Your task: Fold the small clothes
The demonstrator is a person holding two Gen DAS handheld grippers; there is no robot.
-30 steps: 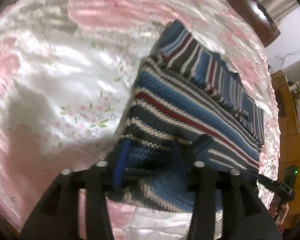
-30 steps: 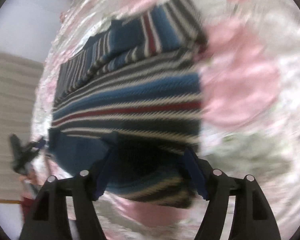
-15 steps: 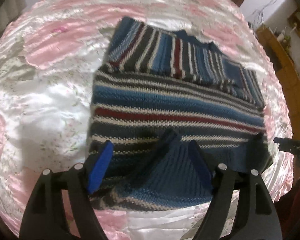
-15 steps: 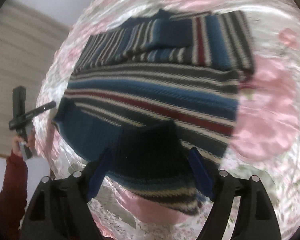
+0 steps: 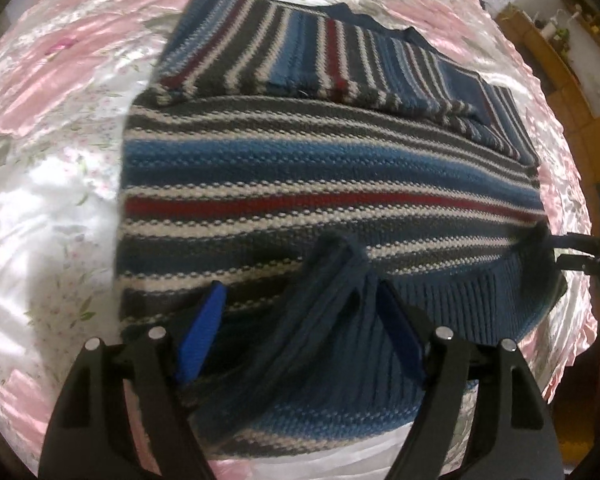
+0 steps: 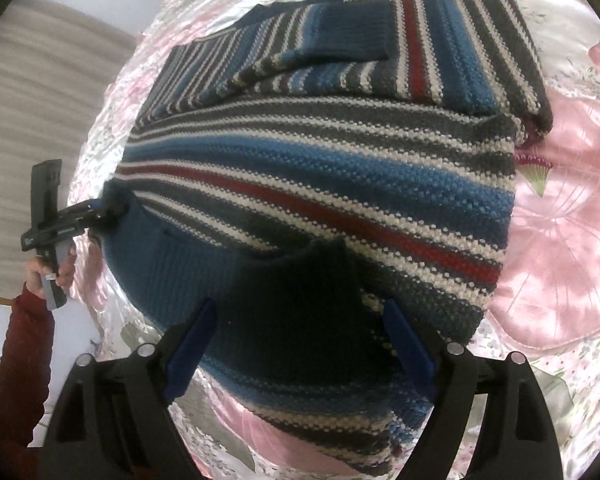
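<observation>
sweater [image 6: 320,184] hem hides both spread hand-held gripper tips; only right view shows sleeve [image 6: 20,364].

Beneath your work lies a glossy pink floral bedspread [image 5: 60,128]; far right stands wooden furniture [image 5: 556,68], far left a grey striped curtain [image 6: 48,92].

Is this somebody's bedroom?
Probably a bedroom at home. The striped sweater lies on a shiny pink flowered bedspread, with wooden furniture against a wall behind and what looks like a curtain at the side.
</observation>
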